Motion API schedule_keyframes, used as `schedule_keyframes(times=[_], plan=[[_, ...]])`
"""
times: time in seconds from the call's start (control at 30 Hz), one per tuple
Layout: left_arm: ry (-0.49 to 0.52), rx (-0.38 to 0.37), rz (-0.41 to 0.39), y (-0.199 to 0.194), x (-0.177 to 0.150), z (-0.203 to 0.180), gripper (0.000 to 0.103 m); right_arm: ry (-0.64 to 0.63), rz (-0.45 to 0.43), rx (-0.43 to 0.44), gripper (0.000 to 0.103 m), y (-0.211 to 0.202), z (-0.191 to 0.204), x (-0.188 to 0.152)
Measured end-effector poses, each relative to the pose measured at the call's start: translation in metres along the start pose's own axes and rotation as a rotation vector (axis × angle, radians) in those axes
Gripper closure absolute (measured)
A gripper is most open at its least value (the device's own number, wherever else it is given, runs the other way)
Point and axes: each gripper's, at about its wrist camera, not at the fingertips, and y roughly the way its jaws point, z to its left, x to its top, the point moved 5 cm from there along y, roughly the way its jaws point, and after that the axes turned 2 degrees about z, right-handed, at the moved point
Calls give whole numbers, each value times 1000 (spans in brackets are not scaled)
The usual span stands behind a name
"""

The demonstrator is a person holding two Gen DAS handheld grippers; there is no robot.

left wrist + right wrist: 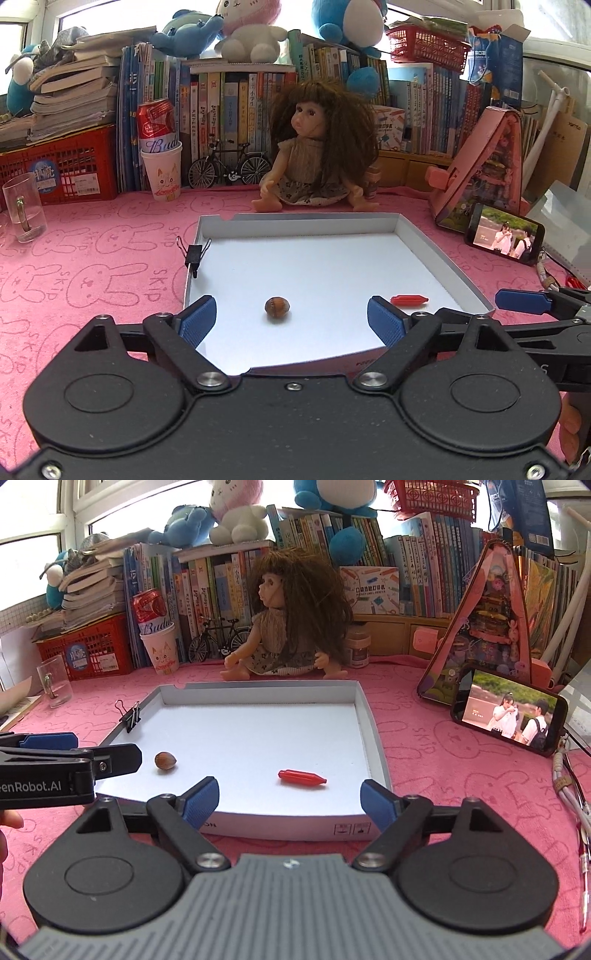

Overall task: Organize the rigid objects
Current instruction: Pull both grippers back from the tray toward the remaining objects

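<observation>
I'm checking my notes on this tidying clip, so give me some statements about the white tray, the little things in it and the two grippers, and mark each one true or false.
1. A small brown nut lies on the floor of the shallow white cardboard tray. True.
2. The left gripper is clamped on the nut. False: its jaws are open and empty, the nut lying loose beyond them.
3. A small red plastic capsule-shaped piece lies in the tray, apart from the nut. True.
4. The black binder clip lies in the middle of the tray. False: it is clipped onto the tray's left wall.
5. The right gripper holds the red piece. False: it is open and empty.
</observation>
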Motion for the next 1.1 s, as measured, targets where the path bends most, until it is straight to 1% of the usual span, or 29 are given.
schedule_keyframes(times=[0.17,0.27,0.3,0.47,0.6,0.67,0.7,0.83,0.93,1.1], plan=[[12,-8,-32,-14,-10,2,15,-3,-21,-8,10,-11,4,-9],[23,-17,-54,-21,-16,1,15,-6,-37,-38,1,-15,5,-14],[24,-22,-56,-23,-18,2,15,-7,-43,-44,0,-17,5,-15],[0,-31,-36,-29,-26,5,14,2,-51,-42,0,-23,4,-23],[13,-17,-38,-34,-34,5,14,13,-51,-40,0,-27,2,-30],[8,-24,-42,-36,-38,6,12,19,-54,-36,0,-28,2,-33],[2,-30,-43,-37,-40,7,9,21,-56,-34,0,-29,2,-35],[-23,-35,-46,-39,-47,11,8,11,-70,-33,0,-33,2,-42],[-25,-23,-45,-40,-53,14,7,4,-72,-35,0,-35,3,-48],[-1,21,-62,-44,-65,16,7,25,-66,-42,0,-36,-1,-57]])
